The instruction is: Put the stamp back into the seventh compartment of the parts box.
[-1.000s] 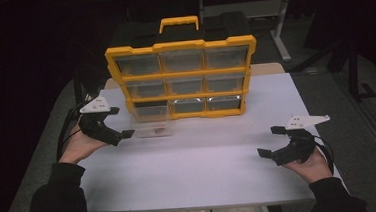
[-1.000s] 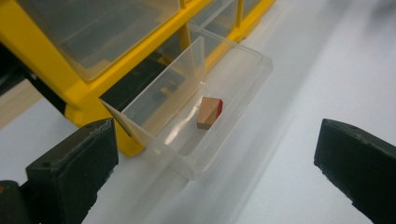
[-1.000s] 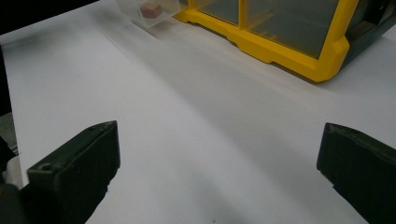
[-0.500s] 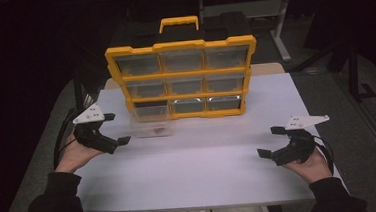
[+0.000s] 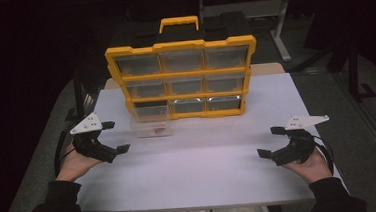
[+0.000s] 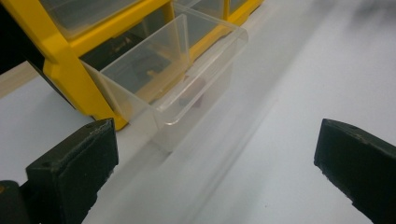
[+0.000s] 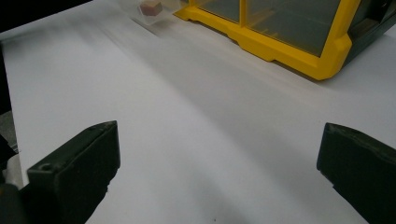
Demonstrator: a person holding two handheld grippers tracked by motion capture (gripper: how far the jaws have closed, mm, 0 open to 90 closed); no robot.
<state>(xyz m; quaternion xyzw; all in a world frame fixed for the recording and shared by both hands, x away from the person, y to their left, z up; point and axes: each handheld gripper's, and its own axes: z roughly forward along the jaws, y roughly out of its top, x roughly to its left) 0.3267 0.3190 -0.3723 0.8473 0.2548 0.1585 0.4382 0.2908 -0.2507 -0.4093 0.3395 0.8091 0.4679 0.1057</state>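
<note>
Both claws hover released over the white worktop [image 5: 199, 155]: the left claw [image 5: 112, 137] sits near the worktop's left edge, its jaws spread wide, and the right claw [image 5: 270, 141] hangs well apart at the right, jaws equally spread and grasping nothing. A clear drawer [image 6: 173, 88] stands pulled out of the bottom-left slot of the yellow organiser [image 5: 182, 79], its front end resting on the worktop just ahead of the left claw. Inside the drawer lies a small reddish-brown piece [image 7: 150, 8], blurred in the left gripper view. Judging by this, the drawer-opening step looks done and the step in hand concerns the drawer's contents or the drawer itself. The next move probably calls for the left claw to advance toward the drawer and line up with either its front lip or the small piece before closing.
</note>
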